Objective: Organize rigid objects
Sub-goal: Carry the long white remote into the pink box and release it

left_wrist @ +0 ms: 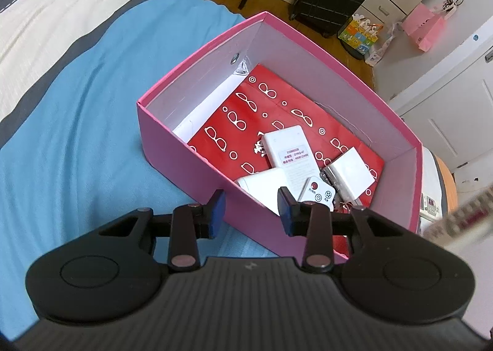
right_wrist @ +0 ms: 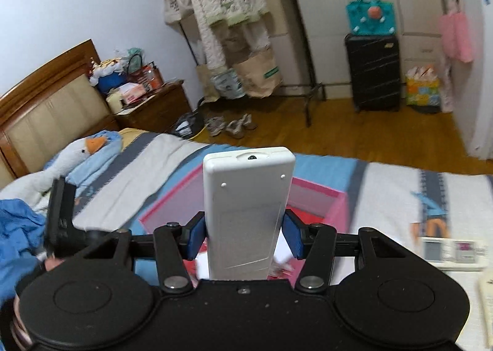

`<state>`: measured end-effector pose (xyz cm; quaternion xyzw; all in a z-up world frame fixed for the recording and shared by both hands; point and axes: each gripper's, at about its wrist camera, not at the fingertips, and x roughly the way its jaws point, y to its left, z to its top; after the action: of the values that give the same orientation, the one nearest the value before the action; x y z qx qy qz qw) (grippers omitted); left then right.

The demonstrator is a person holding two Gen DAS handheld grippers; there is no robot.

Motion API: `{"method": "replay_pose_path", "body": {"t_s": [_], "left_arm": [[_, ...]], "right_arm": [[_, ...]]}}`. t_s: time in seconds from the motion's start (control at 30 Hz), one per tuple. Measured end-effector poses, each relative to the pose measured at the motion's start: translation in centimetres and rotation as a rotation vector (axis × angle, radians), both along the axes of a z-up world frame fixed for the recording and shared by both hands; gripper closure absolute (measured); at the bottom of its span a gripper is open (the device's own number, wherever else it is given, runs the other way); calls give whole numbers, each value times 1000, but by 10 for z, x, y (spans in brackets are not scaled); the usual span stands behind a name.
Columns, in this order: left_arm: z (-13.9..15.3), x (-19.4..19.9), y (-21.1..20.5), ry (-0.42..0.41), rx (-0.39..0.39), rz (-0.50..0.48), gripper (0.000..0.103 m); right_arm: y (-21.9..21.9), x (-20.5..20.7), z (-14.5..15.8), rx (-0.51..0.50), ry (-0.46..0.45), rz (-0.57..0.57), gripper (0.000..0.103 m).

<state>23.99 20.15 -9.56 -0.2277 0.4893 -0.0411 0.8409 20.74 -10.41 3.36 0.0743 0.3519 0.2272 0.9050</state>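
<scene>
A bed (left_wrist: 77,79) with a blue, white and grey striped cover fills most of the left wrist view. One pink box (left_wrist: 197,147) is set on it, open at the top, near the bed's edge above a wooden floor. The box is lined with one red sheet (left_wrist: 246,122) printed with white spectacles. On the sheet, bunched at the near corner, four white things are seen: one long remote (left_wrist: 292,153) lying back up with a label, one small remote (left_wrist: 317,195) with a red button, one flat square piece (left_wrist: 352,173) and one block (left_wrist: 262,189) partly hidden by the box wall. The left gripper (left_wrist: 251,212) is held over the near wall of the box with its two blue pads a little apart and nothing pinched between them.

In the right wrist view, one more white remote (right_wrist: 246,212) is pinched at its sides by the right gripper (right_wrist: 245,237), back up and pointing away, above the pink box. One black suitcase (right_wrist: 372,73) is stood by the wardrobe.
</scene>
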Motion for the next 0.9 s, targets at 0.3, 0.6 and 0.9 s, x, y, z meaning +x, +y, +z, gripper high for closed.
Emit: {"method": "replay_pose_path", "body": {"t_s": [0.3,0.6,0.9], "left_arm": [[0,-5,-2,-38,39,-36,67],[3,-8,-7,-72,74,-58,67],[2,-12,-6,-83,70,-57,66]], "right_arm": [[64,90,-62,115,305,-57,45],[92,125,-124,257,555,-153,45],[111,141,-140,168,596,-267,42]]}}
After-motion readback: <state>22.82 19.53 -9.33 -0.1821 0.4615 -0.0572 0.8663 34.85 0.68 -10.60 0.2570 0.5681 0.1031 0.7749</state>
